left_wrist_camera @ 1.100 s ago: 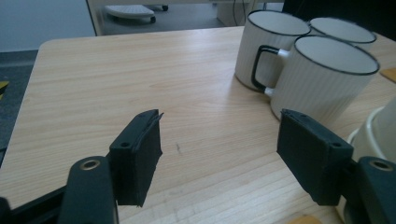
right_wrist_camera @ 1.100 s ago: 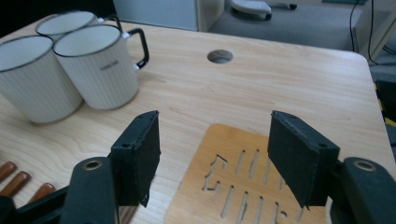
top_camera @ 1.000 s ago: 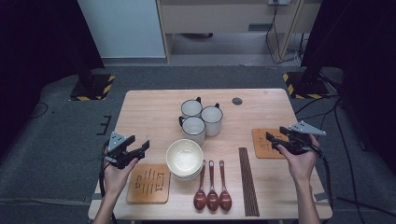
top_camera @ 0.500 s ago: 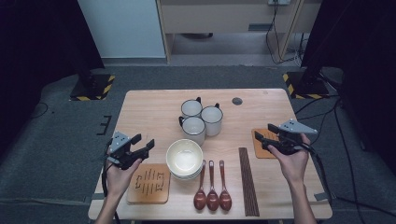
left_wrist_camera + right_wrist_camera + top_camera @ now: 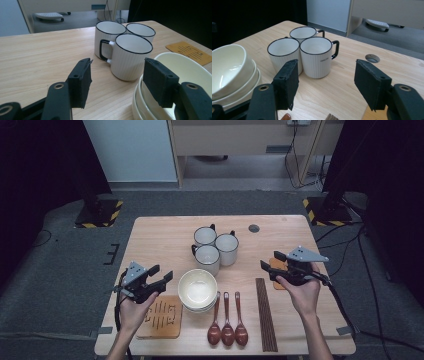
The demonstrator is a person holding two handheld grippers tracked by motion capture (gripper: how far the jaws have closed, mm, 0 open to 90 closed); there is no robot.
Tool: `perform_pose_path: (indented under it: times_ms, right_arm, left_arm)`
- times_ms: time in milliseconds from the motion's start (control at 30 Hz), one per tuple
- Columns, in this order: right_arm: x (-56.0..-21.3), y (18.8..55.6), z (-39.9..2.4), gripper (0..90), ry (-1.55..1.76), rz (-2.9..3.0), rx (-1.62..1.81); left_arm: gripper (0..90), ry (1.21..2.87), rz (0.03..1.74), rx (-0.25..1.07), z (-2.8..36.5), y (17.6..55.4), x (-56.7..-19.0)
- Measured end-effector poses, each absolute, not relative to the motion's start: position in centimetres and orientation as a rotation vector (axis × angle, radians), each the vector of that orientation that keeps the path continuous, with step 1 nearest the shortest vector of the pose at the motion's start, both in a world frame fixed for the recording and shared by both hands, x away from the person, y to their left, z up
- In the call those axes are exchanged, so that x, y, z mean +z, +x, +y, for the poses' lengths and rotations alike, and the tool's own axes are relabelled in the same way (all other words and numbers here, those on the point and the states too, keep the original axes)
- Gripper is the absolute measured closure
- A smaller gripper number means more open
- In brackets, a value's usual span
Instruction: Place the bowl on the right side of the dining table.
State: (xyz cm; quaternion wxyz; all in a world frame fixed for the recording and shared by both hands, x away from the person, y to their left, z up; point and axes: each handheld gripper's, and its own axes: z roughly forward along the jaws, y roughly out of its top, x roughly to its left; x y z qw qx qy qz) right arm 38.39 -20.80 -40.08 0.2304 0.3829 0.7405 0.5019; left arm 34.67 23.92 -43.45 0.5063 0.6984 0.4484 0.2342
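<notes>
Nothing is judged to have been picked up or set in place yet; the work looks to be at its very start. In the high view the left gripper [image 5: 161, 276] is seen at the lower left of the frame, held above the table just left of the stack of bowls [image 5: 198, 290], with its jaws spread wide and nothing between them. The right gripper [image 5: 272, 262] is seen at the right of the frame, over the near edge of an orange coaster [image 5: 278, 265], its jaws likewise parted and empty.

In the left gripper view the nearest mug [image 5: 130, 56] stands between the two pads in the middle of the frame, well ahead of them, while the stacked bowls fill the lower right corner beside the right-hand pad. In the right gripper view the three mugs [image 5: 315, 60] are grouped at the centre, touching one another, and the bowls lie at the far left.

The other items are seen laid out undisturbed in the high view: a second coaster [image 5: 161, 317] at the lower left under the person's left hand, three spoons [image 5: 228, 320] side by side at the lower centre, and the chopsticks [image 5: 266, 314] to their right. Everything is judged to remain to be done, beginning with a first grasp, which of the things cannot be told.
</notes>
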Motion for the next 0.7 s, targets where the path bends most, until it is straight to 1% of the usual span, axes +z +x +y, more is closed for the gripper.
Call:
perform_pose_path:
  times_ms: [700]
  right_arm:
    - [-39.1,38.5,-15.8,38.0,0.978,2.128,1.462]
  left_arm:
    - [38.5,1.688,1.043,0.526,22.3,34.4,-43.3]
